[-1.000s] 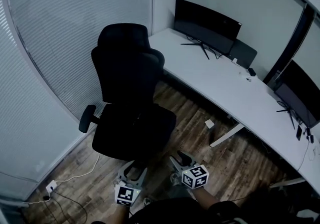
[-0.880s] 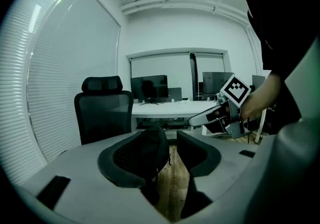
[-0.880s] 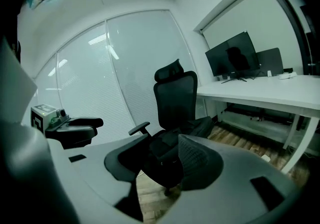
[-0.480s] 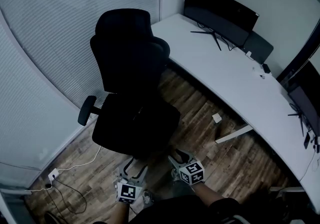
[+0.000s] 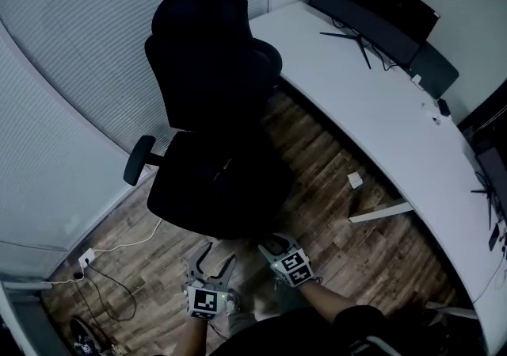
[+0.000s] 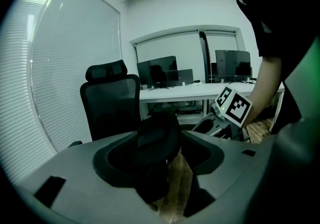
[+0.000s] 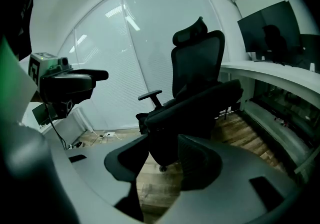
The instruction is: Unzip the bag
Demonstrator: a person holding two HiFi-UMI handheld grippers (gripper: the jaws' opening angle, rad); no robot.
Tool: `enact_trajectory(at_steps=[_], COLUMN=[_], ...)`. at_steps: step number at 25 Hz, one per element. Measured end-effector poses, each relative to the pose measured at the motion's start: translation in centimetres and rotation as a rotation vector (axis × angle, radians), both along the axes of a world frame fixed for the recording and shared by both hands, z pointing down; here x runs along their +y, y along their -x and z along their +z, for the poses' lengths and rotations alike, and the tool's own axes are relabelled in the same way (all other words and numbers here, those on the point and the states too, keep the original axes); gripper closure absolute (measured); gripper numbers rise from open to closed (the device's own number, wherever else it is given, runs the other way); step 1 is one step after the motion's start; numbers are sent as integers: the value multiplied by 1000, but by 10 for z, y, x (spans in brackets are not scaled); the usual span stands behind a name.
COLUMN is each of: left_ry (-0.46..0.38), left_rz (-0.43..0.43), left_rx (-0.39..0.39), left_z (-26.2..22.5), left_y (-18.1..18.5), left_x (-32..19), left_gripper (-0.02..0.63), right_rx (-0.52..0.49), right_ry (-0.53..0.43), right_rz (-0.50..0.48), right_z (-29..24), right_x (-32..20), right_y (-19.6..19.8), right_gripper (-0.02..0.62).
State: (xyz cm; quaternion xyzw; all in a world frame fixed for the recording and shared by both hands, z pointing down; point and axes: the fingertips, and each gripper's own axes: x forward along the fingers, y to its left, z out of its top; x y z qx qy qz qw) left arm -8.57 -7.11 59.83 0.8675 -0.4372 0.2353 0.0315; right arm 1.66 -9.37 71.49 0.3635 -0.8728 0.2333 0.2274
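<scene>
Wood-plank floor [image 5: 333, 212] and a white desk [image 5: 372, 101] frame the scene, with the black office chair [image 5: 207, 61] at upper centre of the head view. On its seat sits the black bag [image 6: 157, 135], hard to tell from the chair from above. Low in that frame, the left gripper [image 5: 215, 255] points at the seat. Its jaws have just been opening and now stand wide apart, nothing pinched. Just to its right, the right gripper [image 5: 269, 245] is spread too, empty, near the seat's front edge.

A black chair [image 5: 207, 61] stands on the wood floor [image 5: 317, 164]. A curved white table [image 5: 356, 85] bears monitors [image 5: 372, 1]. Blinds [image 5: 79, 29] cover the windows.
</scene>
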Motion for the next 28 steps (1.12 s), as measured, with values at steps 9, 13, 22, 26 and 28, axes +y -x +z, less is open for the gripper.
enact_trajectory(at_steps=[9,13,22,26,28], left_ry=[36,58,78,91,90], left_rz=[-74,-112,-99,-54,-34], left_rx=[-57,-81,-87,-81,-86], left_z=[20,27,46,55,58], left_y=[14,20,6,-10,-16], left_x=[6,14,4,-6,-13], left_gripper=[336,336,336,336,336], right_rx=[44,67,63,6,-20], right_ry=[16,-8,-65,-28,-22], right_rz=[-66,-62,-117,-117,-119], right_z=[47,56,47,40,33], right_x=[-11,-17,-21,-9,-5], right_y=[28,31,28,18,13], right_gripper=[430,430,524,528,528])
